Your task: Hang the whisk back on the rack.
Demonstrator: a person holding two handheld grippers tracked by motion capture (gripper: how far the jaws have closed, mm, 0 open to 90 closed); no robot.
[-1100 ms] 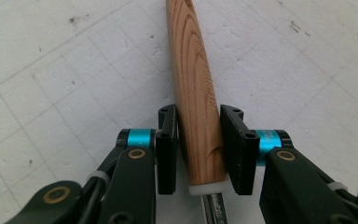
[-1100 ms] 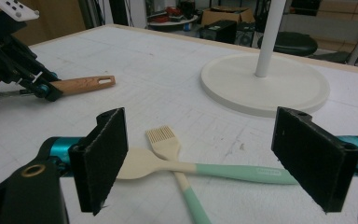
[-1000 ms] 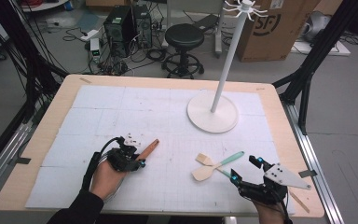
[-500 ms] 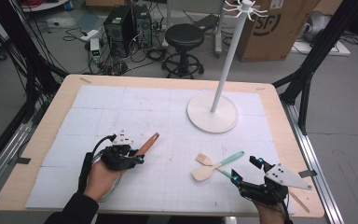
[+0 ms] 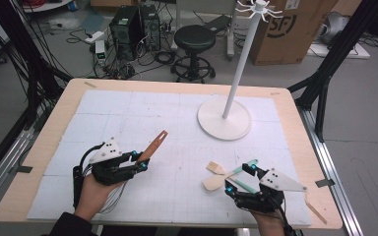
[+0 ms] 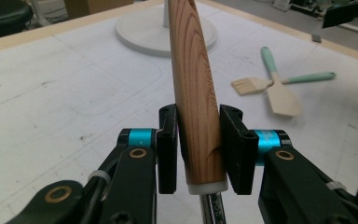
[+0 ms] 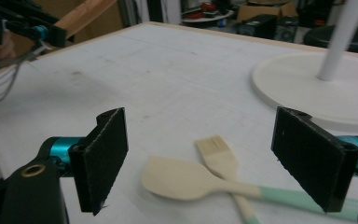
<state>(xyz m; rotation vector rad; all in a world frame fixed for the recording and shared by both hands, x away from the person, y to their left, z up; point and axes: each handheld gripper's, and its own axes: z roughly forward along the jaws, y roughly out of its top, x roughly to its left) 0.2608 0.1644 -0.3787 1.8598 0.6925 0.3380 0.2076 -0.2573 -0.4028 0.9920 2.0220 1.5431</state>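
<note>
Your left gripper (image 6: 199, 140) clamps a smooth, varnished wood-grain handle (image 6: 196, 88) with a metal shank; matt black pads. Spatula (image 7: 186, 179): pale bare wood, mint-coated handle. Tabletop (image 5: 177, 118): matt white, scuffed.

Left hand-held gripper (image 5: 139, 160) at lower left of the high view, held in a hand (image 5: 96, 189) with the palm under its body, forearm coming in from the bottom edge. It points up and right, jaws clamped on a wooden handle (image 6: 198, 93), pads pressing both sides in the left gripper view. Right hand-held gripper (image 5: 238, 178) at lower right of the high view, gripped from behind, pointing up-left. Its jaws stand wide apart, nothing between the pads (image 7: 103, 156) in the right gripper view.
</note>
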